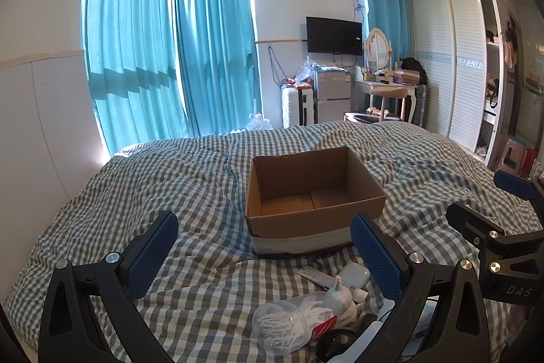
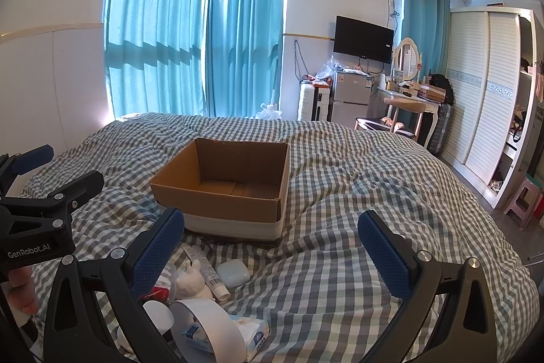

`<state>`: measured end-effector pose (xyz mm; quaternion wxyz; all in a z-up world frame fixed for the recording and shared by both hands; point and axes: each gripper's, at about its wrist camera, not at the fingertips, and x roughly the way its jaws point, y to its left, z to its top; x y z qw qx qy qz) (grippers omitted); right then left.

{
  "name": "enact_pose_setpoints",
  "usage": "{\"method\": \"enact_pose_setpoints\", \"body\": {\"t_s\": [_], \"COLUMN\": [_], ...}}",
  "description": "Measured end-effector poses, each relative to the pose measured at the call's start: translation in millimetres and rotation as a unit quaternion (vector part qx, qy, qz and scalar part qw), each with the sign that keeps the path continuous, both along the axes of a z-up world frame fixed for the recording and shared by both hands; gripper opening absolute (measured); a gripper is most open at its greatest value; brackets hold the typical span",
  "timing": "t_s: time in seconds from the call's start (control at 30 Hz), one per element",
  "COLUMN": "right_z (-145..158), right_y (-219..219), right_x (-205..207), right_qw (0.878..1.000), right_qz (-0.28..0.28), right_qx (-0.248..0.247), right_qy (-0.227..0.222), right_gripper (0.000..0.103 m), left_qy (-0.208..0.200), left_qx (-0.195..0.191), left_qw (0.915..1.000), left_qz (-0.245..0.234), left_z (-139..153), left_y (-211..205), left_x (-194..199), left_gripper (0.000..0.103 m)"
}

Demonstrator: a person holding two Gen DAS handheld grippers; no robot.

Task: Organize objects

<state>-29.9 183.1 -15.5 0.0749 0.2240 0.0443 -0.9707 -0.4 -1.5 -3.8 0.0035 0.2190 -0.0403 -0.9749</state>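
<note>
An open, empty cardboard box (image 1: 314, 189) (image 2: 224, 179) stands on the checked bed. In front of it lies a heap of small items: a clear jar of white floss picks (image 1: 289, 325), a white tube (image 2: 204, 267), a pale blue case (image 2: 233, 273), a white rabbit figure (image 2: 190, 283), a roll of white tape (image 2: 210, 325) and a tissue pack (image 2: 253, 335). My left gripper (image 1: 265, 256) is open and empty above the heap's left side. My right gripper (image 2: 272, 252) is open and empty, above bare quilt right of the heap.
The checked quilt (image 2: 357, 199) covers the whole bed. Blue curtains (image 1: 170, 56) hang behind it. A fridge (image 1: 331, 97), a dressing table (image 1: 387, 91), a wardrobe (image 1: 452, 63) and a pink stool (image 2: 523, 199) stand beyond the bed.
</note>
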Motion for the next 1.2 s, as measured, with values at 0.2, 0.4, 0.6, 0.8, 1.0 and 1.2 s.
{"method": "enact_pose_setpoints", "body": {"t_s": [0.2, 0.4, 0.6, 0.8, 1.0, 1.2], "right_z": [2.4, 13.3, 25.9, 38.0, 45.3, 39.6], "right_y": [-1.2, -3.5, -7.3, -9.9, -13.2, -13.9], "right_x": [1.9, 9.4, 21.6, 33.8, 43.7, 48.3], "right_qw": [1.000, 1.000, 1.000, 0.999, 0.999, 0.998], "right_qz": [0.004, 0.008, 0.017, 0.018, 0.023, 0.037], "right_qx": [0.001, 0.002, 0.007, 0.007, 0.013, 0.030], "right_qy": [0.001, 0.011, 0.022, 0.036, 0.041, 0.027], "right_gripper": [0.102, 0.102, 0.101, 0.101, 0.101, 0.101], "left_qy": [-0.002, 0.003, 0.013, 0.024, 0.021, -0.017], "left_qx": [0.005, 0.009, 0.015, 0.015, 0.016, 0.009], "left_qw": [1.0000, 1.0000, 0.9998, 0.9996, 0.9996, 0.9998], "left_qz": [-0.001, -0.001, -0.004, -0.006, -0.009, -0.010], "left_z": [0.4, 6.5, 18.0, 28.7, 33.1, 17.7], "left_y": [-0.2, -1.5, -1.8, -2.4, -5.0, -8.0], "left_x": [1.7, 7.5, 16.5, 25.7, 32.4, 26.9], "left_gripper": [0.103, 0.103, 0.103, 0.103, 0.103, 0.103]}}
